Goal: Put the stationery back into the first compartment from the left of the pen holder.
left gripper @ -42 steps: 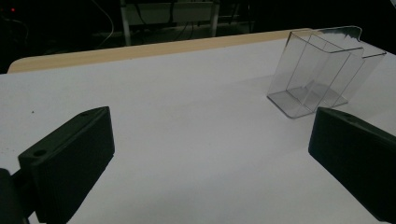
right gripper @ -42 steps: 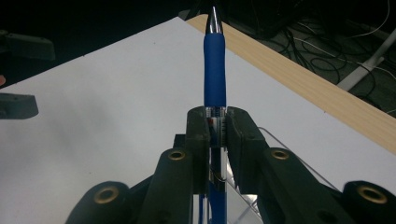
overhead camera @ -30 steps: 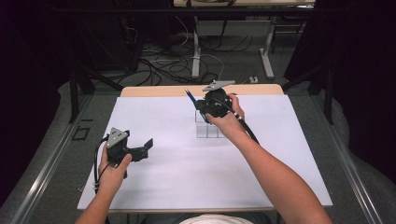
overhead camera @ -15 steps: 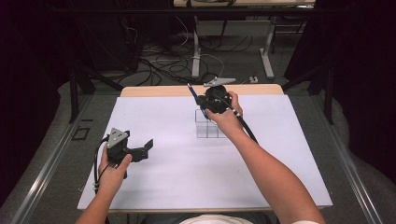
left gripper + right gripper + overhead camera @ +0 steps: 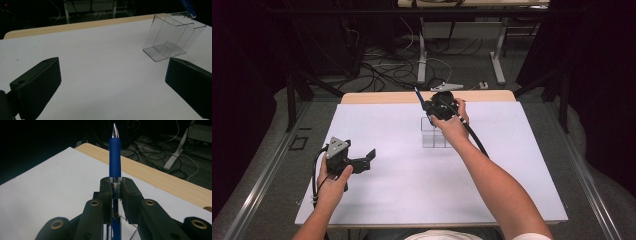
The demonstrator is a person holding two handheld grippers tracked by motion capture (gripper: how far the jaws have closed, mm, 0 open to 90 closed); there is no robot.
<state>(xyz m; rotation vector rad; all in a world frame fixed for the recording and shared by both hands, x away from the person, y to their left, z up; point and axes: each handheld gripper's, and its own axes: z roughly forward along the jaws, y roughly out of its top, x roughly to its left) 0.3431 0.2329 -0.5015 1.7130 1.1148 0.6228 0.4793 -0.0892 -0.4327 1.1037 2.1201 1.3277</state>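
Right gripper [image 5: 115, 185] fingers pinch a blue pen [image 5: 114, 157] above the clear compartmented holder [image 5: 435, 134], far centre of the worktop [image 5: 402, 185]. Left gripper [image 5: 362, 162] fingers spread, near left.

A clear box [image 5: 172, 37] stands on the white table [image 5: 100, 57] (blue pen [image 5: 188, 7] above it).

Blue pen [image 5: 114, 157], clear holder [image 5: 170, 37], white table [image 5: 402, 175].
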